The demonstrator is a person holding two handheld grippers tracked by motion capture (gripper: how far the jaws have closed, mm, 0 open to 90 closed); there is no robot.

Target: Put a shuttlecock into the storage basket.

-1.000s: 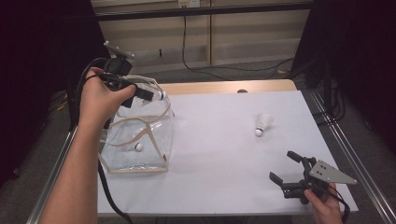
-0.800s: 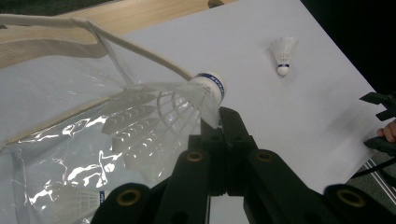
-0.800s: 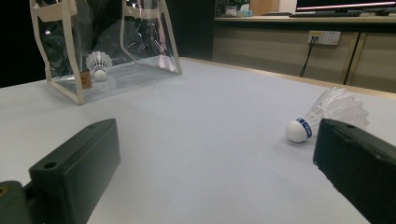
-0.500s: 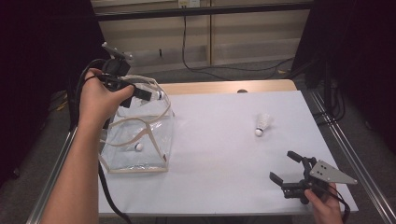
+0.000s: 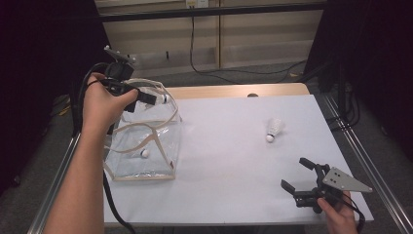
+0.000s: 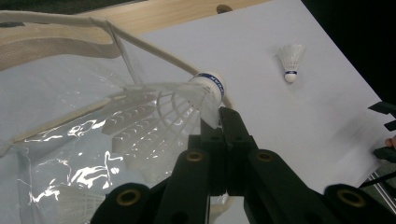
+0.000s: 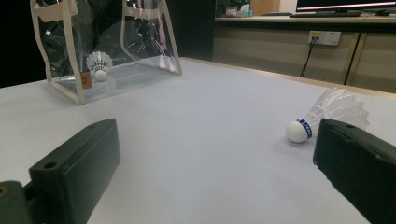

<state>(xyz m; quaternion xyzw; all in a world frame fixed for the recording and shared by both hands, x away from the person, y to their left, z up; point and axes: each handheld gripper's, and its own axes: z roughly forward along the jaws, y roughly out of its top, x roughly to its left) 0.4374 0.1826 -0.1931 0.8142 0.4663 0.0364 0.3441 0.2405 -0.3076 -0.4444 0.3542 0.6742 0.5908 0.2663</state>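
1. Hardly anything has shifted since a second ago: the left gripper [image 5: 158, 99] hangs at the same spot over the bag's mouth with the same shuttlecock pinched, and the right gripper [image 5: 298, 174] rests where it did near the table's near right corner.
2. White table [image 5: 229, 161]: it carries the whole job, with the bag at its left and one loose shuttlecock on its right half, so each hand has its own side to work.
3. Clear plastic bag [image 5: 146, 141] with cream trim: it stands upright with its mouth open, probably so shuttlecocks can be dropped straight in. Glare on the plastic blurs its inside in the left gripper view.
4. Left gripper: jaws fully closed on the feather skirt of a shuttlecock [image 6: 163, 112], just behind the cork, holding it above the bag's rim; I judge it is about to be released into the bag.
5. Right gripper: jaws wide apart with nothing between them, resting low and pointed toward the loose shuttlecock [image 7: 327, 114], which lies on its side well apart from the bag; its far feathers are cut off by one jaw in the right gripper view.
6. Shuttlecock already in the bag [image 5: 144, 153]: it lies on the floor of the bag, small and partly veiled by reflections.
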